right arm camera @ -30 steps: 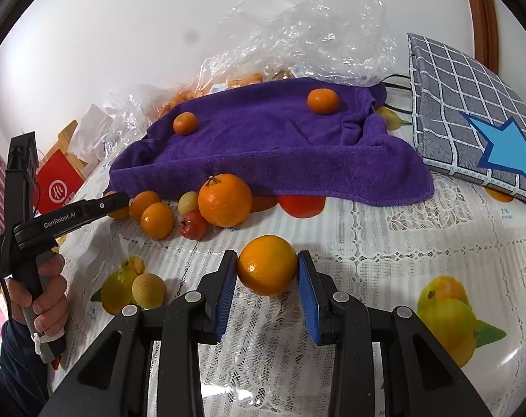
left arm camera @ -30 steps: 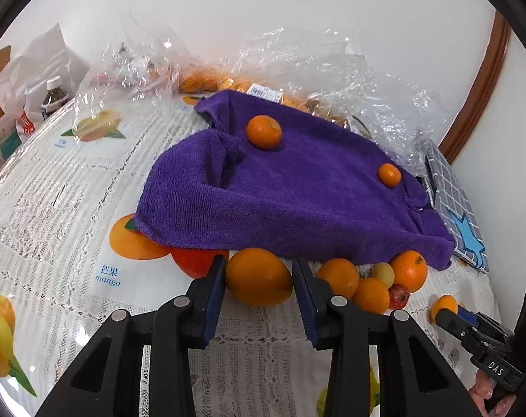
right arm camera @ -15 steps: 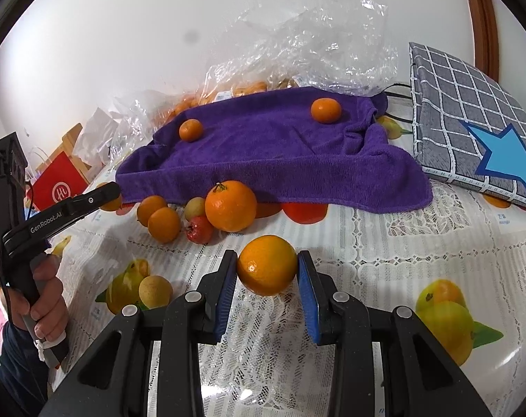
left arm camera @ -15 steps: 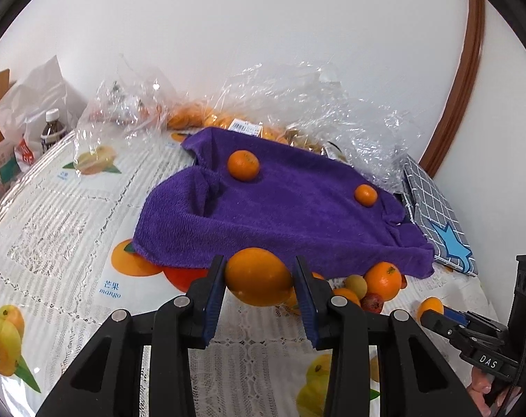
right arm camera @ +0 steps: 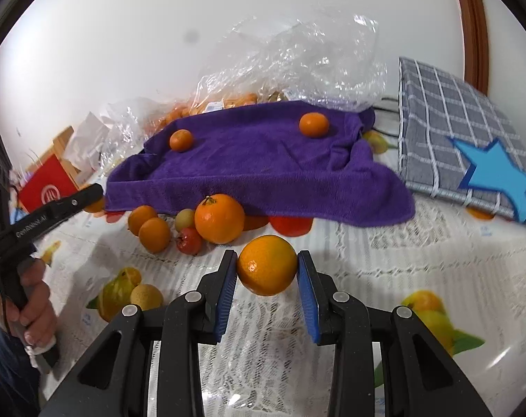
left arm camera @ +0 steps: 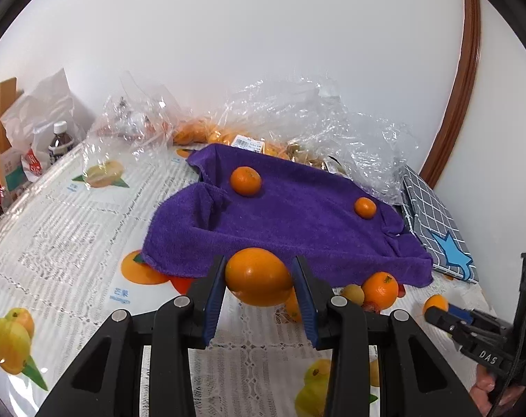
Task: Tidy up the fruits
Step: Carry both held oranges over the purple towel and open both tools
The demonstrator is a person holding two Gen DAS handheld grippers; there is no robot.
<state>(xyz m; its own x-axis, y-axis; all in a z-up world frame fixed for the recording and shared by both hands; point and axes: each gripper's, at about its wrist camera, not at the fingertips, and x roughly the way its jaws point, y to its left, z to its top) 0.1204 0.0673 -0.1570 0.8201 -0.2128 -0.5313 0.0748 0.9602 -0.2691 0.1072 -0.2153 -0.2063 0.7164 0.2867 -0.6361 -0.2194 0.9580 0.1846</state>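
My left gripper (left arm camera: 258, 286) is shut on a large orange (left arm camera: 257, 275), held above the table in front of the purple towel (left arm camera: 290, 222). My right gripper (right arm camera: 267, 272) is shut on another orange (right arm camera: 267, 264), held above the tablecloth. Two small tangerines lie on the towel, one at the left (left arm camera: 245, 180) and one at the right (left arm camera: 365, 207). A cluster of loose fruit lies at the towel's front edge: a big orange (right arm camera: 219, 218), two tangerines (right arm camera: 154, 234), a pale round fruit (right arm camera: 185, 218) and a small red fruit (right arm camera: 190, 240).
Crumpled clear plastic bags (left arm camera: 297, 118) with more oranges lie behind the towel. A grey checked cushion with a blue star (right arm camera: 464, 142) lies at the right. A bottle (left arm camera: 59, 140), white bags and a red box (right arm camera: 49, 187) stand at the left. A small yellow fruit (right arm camera: 146, 295) lies near.
My left gripper has lifted its orange off the table and drawn back from the towel. My right gripper has risen slightly with its orange.
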